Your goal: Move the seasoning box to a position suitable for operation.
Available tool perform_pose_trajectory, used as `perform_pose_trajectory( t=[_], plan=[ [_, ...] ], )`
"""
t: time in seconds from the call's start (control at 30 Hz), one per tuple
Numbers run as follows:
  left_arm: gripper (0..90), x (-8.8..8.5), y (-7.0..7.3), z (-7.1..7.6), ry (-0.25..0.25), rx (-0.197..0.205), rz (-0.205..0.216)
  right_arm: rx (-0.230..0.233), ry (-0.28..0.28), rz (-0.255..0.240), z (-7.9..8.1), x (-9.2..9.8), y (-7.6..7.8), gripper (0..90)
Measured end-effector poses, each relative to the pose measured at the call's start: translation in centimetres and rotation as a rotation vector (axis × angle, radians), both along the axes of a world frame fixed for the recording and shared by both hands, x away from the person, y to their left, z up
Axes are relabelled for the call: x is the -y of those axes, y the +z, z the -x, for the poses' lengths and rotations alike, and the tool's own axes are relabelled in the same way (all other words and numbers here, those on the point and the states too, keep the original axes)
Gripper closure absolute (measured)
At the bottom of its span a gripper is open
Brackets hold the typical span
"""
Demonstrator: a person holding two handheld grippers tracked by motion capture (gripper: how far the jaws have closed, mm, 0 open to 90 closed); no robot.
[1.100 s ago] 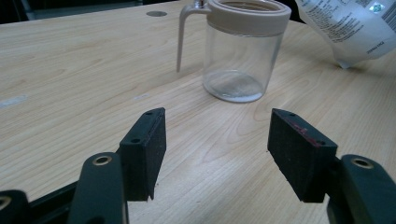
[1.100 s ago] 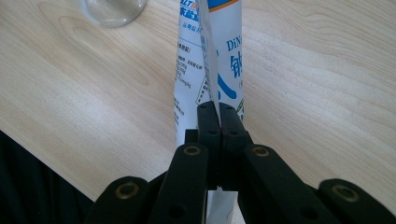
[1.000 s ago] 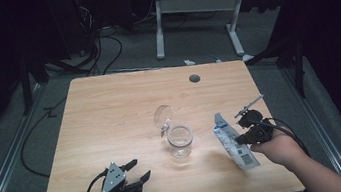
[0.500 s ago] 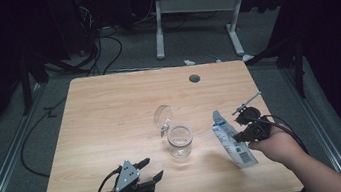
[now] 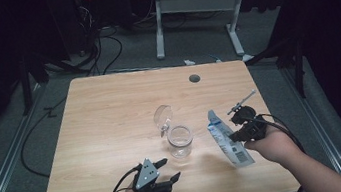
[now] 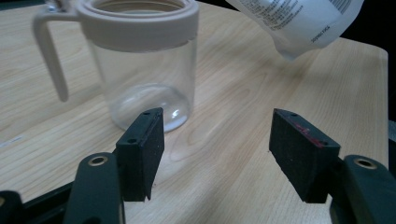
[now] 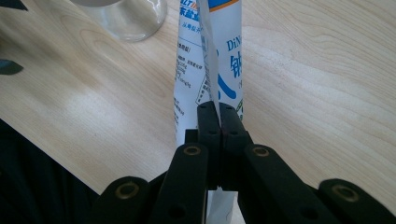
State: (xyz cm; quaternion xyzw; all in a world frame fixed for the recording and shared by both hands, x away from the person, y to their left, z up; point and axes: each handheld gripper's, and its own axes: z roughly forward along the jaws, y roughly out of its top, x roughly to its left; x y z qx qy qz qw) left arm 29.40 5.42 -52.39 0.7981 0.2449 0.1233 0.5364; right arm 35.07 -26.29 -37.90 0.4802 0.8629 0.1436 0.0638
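Observation:
A clear glass jar (image 5: 181,141) with a pale collar and a hinged lid (image 5: 163,117) flipped up stands open near the table's middle. In the left gripper view the jar (image 6: 140,70) is close ahead, left of centre. My left gripper (image 5: 165,171) lies low by the front edge, jaws open and empty (image 6: 217,149), pointing toward the jar. My right gripper (image 5: 232,135) is shut on a white and blue printed pouch (image 5: 228,141), held right of the jar. In the right gripper view the pads (image 7: 218,119) pinch the pouch (image 7: 210,56) by its edge, above the table.
The wooden table (image 5: 110,114) has a round cable hole (image 5: 194,78) at its far edge. Cables trail from both grippers. Behind the table, a white desk frame (image 5: 194,7) and floor cables sit in the dark.
My left gripper has slid to the right along the front edge, closer to the jar. The right gripper and pouch have stayed about where they were.

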Motion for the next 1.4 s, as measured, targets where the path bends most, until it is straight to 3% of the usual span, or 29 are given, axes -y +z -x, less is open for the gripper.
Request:
perform_pose_trajectory(
  t=[0.33, 0.63, 1.2, 1.4],
  plan=[
    [36.6, 2.4, -0.4, -0.3, -0.043, 0.002, -0.031, 0.003, 0.008, 0.001, 0.1, -0.4, 0.1, 90.0],
    [36.3, 4.2, -0.2, -0.3, -0.08, 0.011, -0.028, 0.004, 0.004, -0.011, 0.1, -1.2, 0.6, 90.0],
    [33.7, 5.4, -0.2, 0.1, -0.111, 0.042, -0.002, -0.004, 0.043, -0.013, 0.3, -3.4, 1.5, 90.0],
    [32.1, 5.8, -0.2, 0.3, -0.118, 0.04, 0.004, -0.027, 0.022, -0.014, 0.3, -3.9, 1.6, 90.0]
  ],
)
